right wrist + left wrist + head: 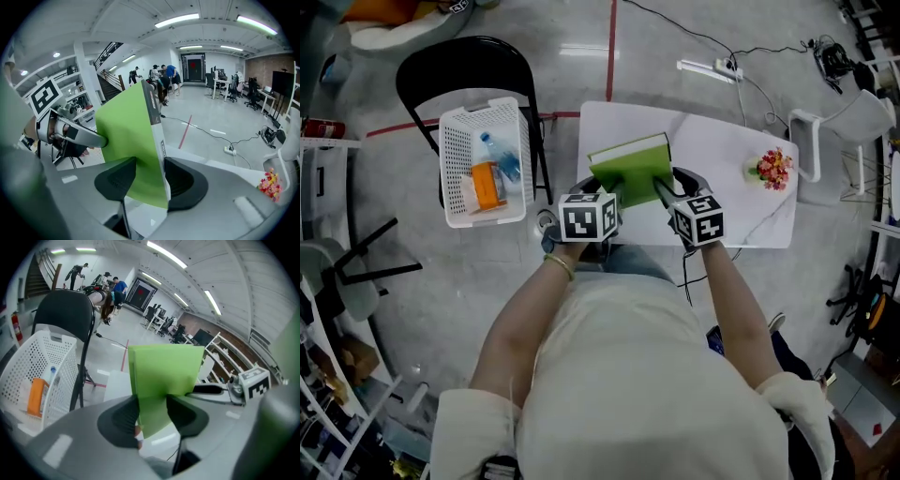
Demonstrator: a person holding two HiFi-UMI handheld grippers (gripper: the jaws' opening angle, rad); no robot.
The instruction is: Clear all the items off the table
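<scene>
Over the white table, a green book is held up, left gripper and right gripper each clamped on an edge. Flower bunch sits on the tabletop; white basket rides a black chair alongside.

Glossy grey floor with a red tape line lies beyond the left claw; a black folding chair stands to its left, and long strip lights glow overhead.

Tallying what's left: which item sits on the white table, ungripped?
The small red-and-yellow flower bunch at its right end; the green book is clamped by the left gripper and right gripper.
</scene>
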